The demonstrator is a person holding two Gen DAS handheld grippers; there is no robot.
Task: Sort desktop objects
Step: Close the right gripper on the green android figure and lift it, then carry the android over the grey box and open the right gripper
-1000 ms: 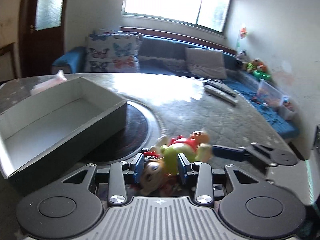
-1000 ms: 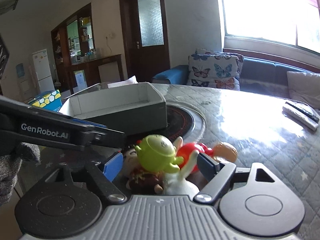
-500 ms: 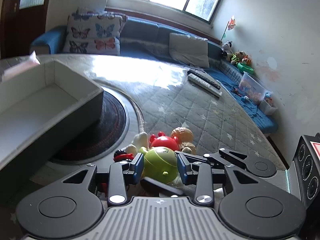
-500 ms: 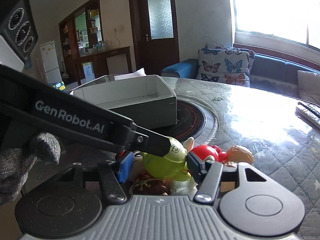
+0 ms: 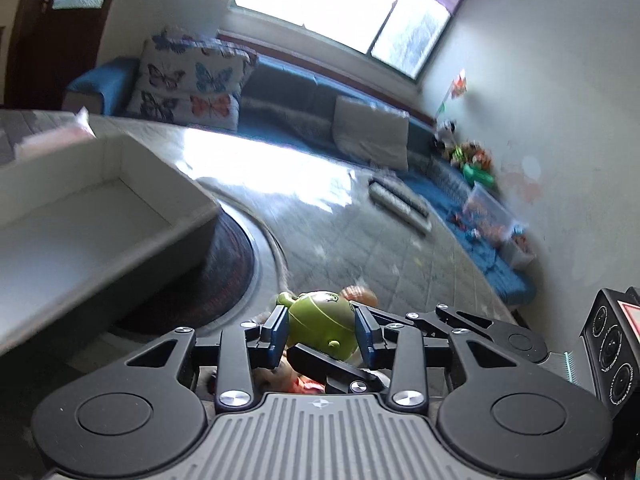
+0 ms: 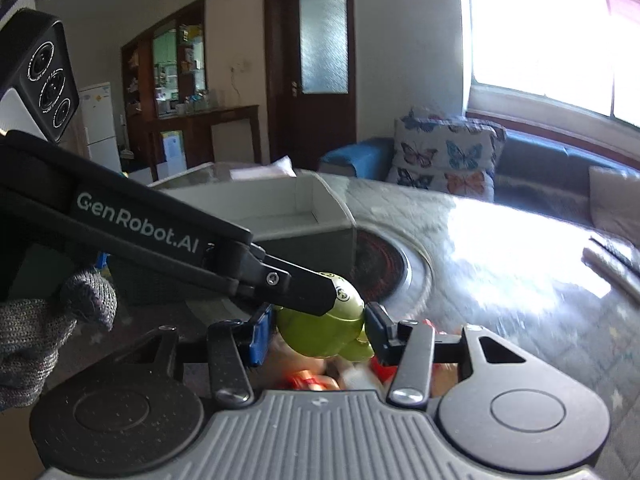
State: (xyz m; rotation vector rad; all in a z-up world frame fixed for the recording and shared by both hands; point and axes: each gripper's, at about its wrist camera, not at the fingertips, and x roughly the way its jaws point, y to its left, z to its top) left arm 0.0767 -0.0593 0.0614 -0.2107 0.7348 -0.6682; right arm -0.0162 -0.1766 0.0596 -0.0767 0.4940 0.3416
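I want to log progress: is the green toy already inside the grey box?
No, the green toy is between the left gripper pads, outside the grey box.

This was a home living room. A blue sofa with butterfly-print cushions ran under a bright window across the top of the left wrist view. At upper left of the right wrist view stood a wooden door, a cabinet (shelves cluttered) and a white fridge.
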